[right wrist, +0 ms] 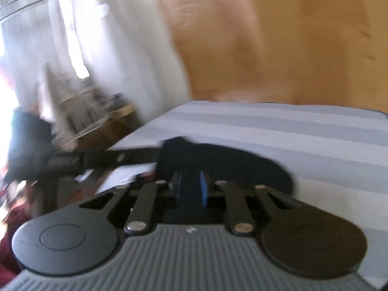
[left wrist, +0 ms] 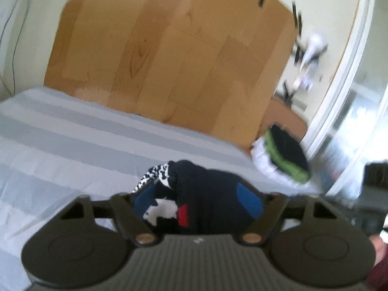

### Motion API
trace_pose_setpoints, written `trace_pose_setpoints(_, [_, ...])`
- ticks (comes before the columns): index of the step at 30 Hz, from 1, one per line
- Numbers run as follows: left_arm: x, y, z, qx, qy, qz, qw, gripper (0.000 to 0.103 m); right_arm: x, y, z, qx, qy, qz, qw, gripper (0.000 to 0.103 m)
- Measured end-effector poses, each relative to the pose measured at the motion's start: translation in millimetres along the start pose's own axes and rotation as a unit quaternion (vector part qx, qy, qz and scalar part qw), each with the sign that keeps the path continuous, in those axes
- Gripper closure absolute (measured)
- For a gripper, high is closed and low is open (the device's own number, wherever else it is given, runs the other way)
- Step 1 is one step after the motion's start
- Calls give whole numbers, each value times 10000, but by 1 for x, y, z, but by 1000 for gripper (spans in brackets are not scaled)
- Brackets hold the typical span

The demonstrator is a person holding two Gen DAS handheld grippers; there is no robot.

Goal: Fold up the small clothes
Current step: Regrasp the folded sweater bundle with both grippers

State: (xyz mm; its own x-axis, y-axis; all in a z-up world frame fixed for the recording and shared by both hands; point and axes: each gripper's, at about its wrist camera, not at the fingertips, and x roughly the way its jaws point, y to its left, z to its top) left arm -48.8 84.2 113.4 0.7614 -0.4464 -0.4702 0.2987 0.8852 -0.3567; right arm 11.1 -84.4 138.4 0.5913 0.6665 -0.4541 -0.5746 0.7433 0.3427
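A bed (left wrist: 60, 140) with a grey and white striped sheet fills the lower part of both wrist views, with wooden floor (left wrist: 169, 48) beyond its far edge. At about two o'clock from the left gripper, near the bed's corner, sits a stack of folded clothes (left wrist: 282, 157), white, green and dark, well apart from the work in hand.

The task's thing is a small dark garment (left wrist: 208, 189) with blue, white and red patches and a black-and-white patterned piece at its eleven o'clock end. It lies on the bed directly ahead of the left gripper (left wrist: 197, 208), at twelve o'clock, bunched rather than flat. Its long axis seems to run crosswise, from nine to three o'clock, across that gripper's line. The left jaws stand partly apart with the cloth between them; blur and the cloth's bulk hide the pads, so I cannot tell whether they press on it.

In the right wrist view the same dark cloth (right wrist: 218, 160) reaches from twelve towards two o'clock. The right gripper (right wrist: 191, 191) has its jaws drawn nearly together, and dark fabric sits between the blue pads (right wrist: 203, 189), so it appears to be pinching the garment.

Both grippers are at the garment; the right looks to have the surer hold. In my judgement, the next fold turns on carrying one crosswise end over the other.
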Motion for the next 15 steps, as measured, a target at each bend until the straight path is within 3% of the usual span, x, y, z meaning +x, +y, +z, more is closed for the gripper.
trace_pose_setpoints(1, [12,-1,-1,70,212,273,9994,73,10,-8,-2,159,130,-61,9998,88])
trace_pose_setpoints(2, [22,5,-2,11,417,342,9985,75,22,-14,-6,317,312,-73,9990,90])
trace_pose_setpoints(3, [30,14,-5,-155,515,296,9981,76,35,-20,-9,461,451,-76,9979,90])
trace_pose_setpoints(5, [34,31,-11,-433,454,157,9979,76,43,-25,-17,459,278,5,9986,97])
trace_pose_setpoints(9, [31,31,-12,-495,489,212,9974,72,39,-22,-13,555,320,107,9979,93])
trace_pose_setpoints(10, [27,28,-11,-432,519,261,9974,66,32,-22,-12,626,315,229,9973,90])
trace_pose_setpoints(11, [22,24,-9,-364,555,311,9973,60,22,-25,-12,769,270,397,9959,80])
trace_pose_setpoints(12, [18,21,-6,-317,541,420,9971,37,13,-30,-11,895,174,550,9943,62])
trace_pose_setpoints(13, [10,20,-3,-265,414,565,9972,9,0,-34,-14,982,47,656,9930,53])
trace_pose_setpoints(14, [0,20,-1,-222,213,706,9970,1,-12,-37,-18,1054,-112,714,9918,41])
trace_pose_setpoints(15, [-8,22,1,-207,73,759,9969,1,-25,-41,-24,1112,-230,702,9910,37])
